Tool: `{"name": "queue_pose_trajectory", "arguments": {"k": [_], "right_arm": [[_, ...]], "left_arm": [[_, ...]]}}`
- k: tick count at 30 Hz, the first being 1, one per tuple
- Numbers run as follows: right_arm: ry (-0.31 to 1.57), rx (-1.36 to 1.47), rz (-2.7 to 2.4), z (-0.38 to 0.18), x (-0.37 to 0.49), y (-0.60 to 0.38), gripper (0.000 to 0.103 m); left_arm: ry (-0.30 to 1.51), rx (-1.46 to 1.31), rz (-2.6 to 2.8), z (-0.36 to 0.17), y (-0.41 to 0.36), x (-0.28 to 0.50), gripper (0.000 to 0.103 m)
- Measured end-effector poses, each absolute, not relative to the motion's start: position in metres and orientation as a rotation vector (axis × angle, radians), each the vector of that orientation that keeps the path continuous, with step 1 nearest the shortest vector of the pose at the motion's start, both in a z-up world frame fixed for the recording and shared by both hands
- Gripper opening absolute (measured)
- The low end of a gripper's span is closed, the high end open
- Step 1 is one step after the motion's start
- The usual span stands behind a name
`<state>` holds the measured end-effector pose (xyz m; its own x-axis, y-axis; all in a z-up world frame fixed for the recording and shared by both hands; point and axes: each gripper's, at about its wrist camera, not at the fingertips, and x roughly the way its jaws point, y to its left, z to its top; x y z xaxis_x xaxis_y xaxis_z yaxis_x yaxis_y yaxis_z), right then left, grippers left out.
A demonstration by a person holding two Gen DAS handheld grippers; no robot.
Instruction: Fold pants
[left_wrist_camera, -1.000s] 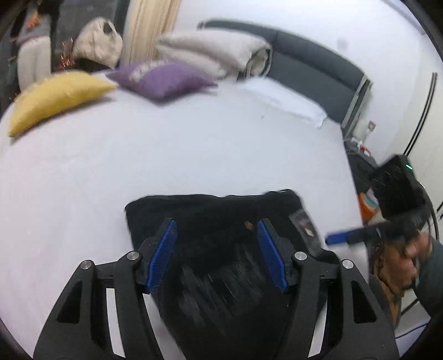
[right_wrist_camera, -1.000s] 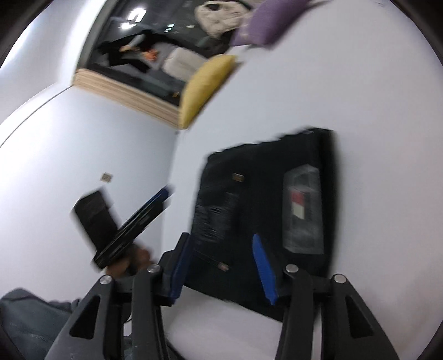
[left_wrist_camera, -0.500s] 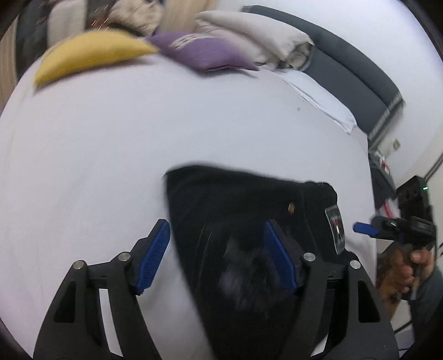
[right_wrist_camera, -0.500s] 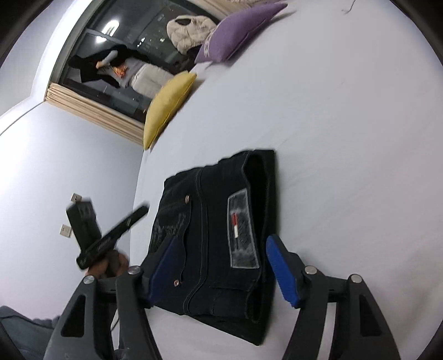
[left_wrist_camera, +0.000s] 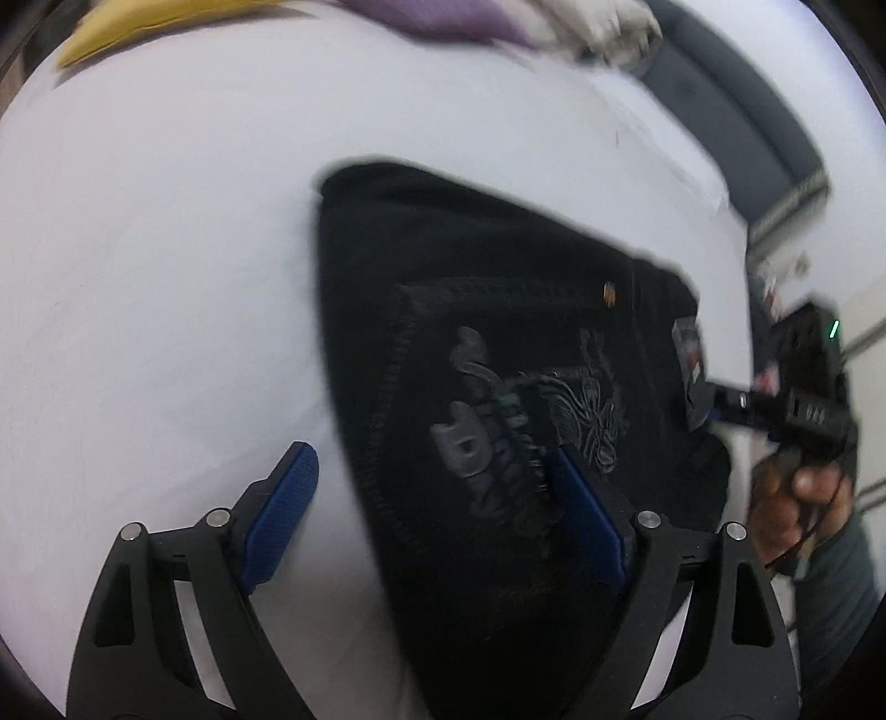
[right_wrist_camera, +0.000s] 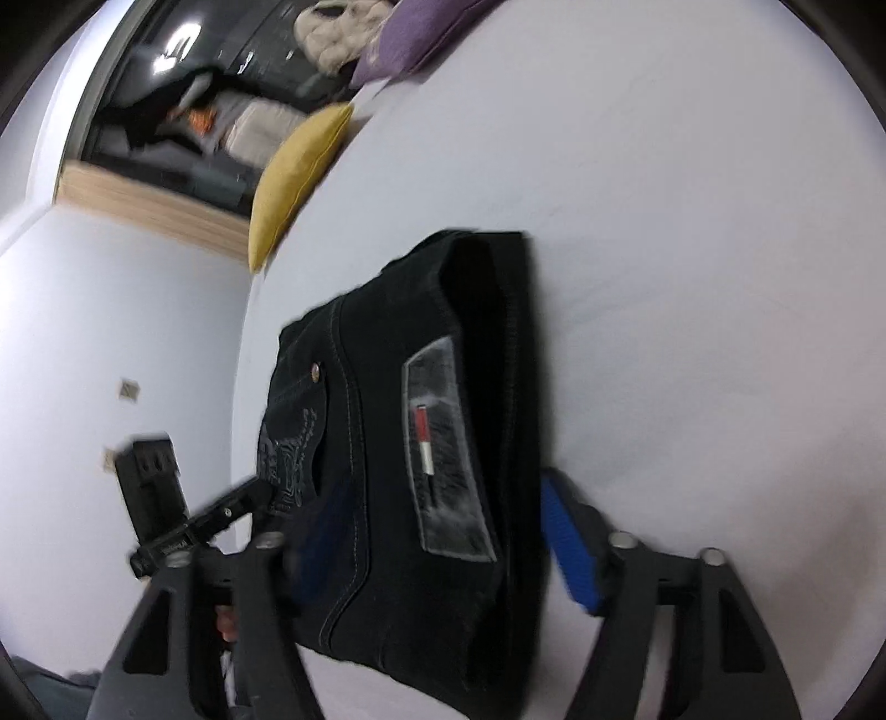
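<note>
Black folded pants [left_wrist_camera: 498,332] lie on the white bed sheet [left_wrist_camera: 166,277], pocket embroidery facing up. My left gripper [left_wrist_camera: 434,520] hovers low over their near left edge. Its jaws are opening; that edge runs between the blue pads, which do not press it. In the right wrist view the pants [right_wrist_camera: 387,387] show a grey label patch [right_wrist_camera: 443,443]. My right gripper [right_wrist_camera: 446,537] straddles the waist end. Its jaws are closing around the cloth without a visible pinch. Each view shows the other gripper at the pants' side: the right gripper [left_wrist_camera: 714,399] and the left gripper [right_wrist_camera: 243,504].
A yellow pillow [right_wrist_camera: 293,177] and a purple pillow [right_wrist_camera: 415,39] lie at the bed's far end, near a folded duvet [left_wrist_camera: 603,22] and a dark headboard [left_wrist_camera: 731,111]. A person's hand [left_wrist_camera: 797,498] holds the right gripper past the bed's edge. White sheet [right_wrist_camera: 692,221] spreads around the pants.
Both grippers have sunk toward the pants and tilted further down. The left gripper's jaws have widened and now span the pants' left edge. The right gripper has closed in on the waist end.
</note>
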<state>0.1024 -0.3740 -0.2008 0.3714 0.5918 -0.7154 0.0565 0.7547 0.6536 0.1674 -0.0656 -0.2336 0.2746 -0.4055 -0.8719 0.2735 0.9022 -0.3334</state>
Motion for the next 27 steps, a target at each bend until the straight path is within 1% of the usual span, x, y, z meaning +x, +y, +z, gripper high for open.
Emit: {"name": "queue_pose_trajectory", "arguments": {"k": [1, 2, 3, 4, 5, 7, 8, 10, 12, 13, 16, 19, 22, 24, 26, 27], "right_arm": [[1.163, 0.649, 0.367, -0.203, 0.106, -0.372, 0.055], [1.165, 0.651, 0.354, -0.203, 0.107, -0.374, 0.045], [1.166, 0.665, 0.337, -0.205, 0.106, -0.377, 0.042], [1.164, 0.677, 0.328, -0.205, 0.106, -0.378, 0.037], [1.158, 0.668, 0.321, -0.203, 0.105, -0.376, 0.033], [1.146, 0.599, 0.291, -0.193, 0.103, -0.366, 0.028], [1.141, 0.561, 0.273, -0.187, 0.102, -0.361, 0.025], [1.120, 0.520, 0.254, -0.171, 0.102, -0.349, 0.022], [1.088, 0.510, 0.272, -0.152, 0.101, -0.339, 0.021], [1.073, 0.500, 0.292, -0.139, 0.102, -0.332, 0.020], [1.040, 0.474, 0.343, -0.103, 0.106, -0.317, 0.020], [0.982, 0.480, 0.401, -0.069, 0.114, -0.305, 0.020], [0.944, 0.493, 0.449, -0.049, 0.125, -0.295, 0.020], [0.939, 0.489, 0.449, -0.050, 0.134, -0.291, 0.020], [0.945, 0.523, 0.447, -0.063, 0.143, -0.291, 0.020], [0.952, 0.532, 0.438, -0.073, 0.148, -0.290, 0.020]], "left_arm": [[1.204, -0.115, -0.471, -0.234, -0.071, 0.168, 0.076], [1.211, -0.124, -0.478, -0.236, -0.076, 0.171, 0.073], [1.218, -0.138, -0.470, -0.237, -0.075, 0.172, 0.067], [1.215, -0.152, -0.461, -0.237, -0.074, 0.172, 0.056], [1.209, -0.157, -0.463, -0.236, -0.073, 0.171, 0.052], [1.195, -0.133, -0.481, -0.232, -0.077, 0.168, 0.039], [1.186, -0.121, -0.487, -0.228, -0.080, 0.168, 0.036], [1.172, -0.127, -0.495, -0.217, -0.078, 0.168, 0.027], [1.163, -0.145, -0.503, -0.204, -0.073, 0.167, 0.023], [1.153, -0.151, -0.508, -0.195, -0.068, 0.167, 0.022], [1.102, -0.143, -0.501, -0.162, -0.060, 0.169, 0.022], [1.024, -0.123, -0.480, -0.118, -0.039, 0.171, 0.022], [0.971, -0.100, -0.451, -0.088, -0.020, 0.178, 0.022], [0.963, -0.091, -0.436, -0.085, -0.009, 0.184, 0.022], [0.981, -0.111, -0.427, -0.099, 0.005, 0.197, 0.023], [0.999, -0.115, -0.420, -0.109, 0.011, 0.204, 0.025]]}}
